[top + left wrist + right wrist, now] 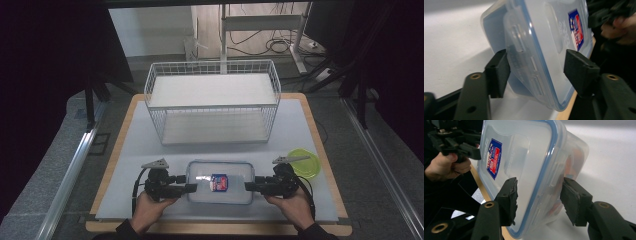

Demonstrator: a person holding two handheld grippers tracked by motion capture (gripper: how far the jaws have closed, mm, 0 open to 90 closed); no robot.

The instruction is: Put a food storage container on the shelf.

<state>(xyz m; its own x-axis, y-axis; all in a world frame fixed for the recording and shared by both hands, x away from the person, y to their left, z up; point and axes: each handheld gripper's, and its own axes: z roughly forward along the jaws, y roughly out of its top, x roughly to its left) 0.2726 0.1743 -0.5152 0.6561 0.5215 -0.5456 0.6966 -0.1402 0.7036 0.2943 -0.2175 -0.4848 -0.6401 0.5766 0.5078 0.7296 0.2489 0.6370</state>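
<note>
Lidded food container on table

Clear plastic container (220, 182), blue-rimmed lid latched shut, red-blue label on top, lies flat near the table's front edge.

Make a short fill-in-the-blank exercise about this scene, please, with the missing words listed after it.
1. The clear container has a lid with a ____ rim.
2. The left gripper and the right gripper stand at opposite ____ of the container.
3. Behind the container stands a white wire ____.
4. The small bowl beside the right gripper is ____ in colour.

Missing words: blue; ends; basket; green
</note>
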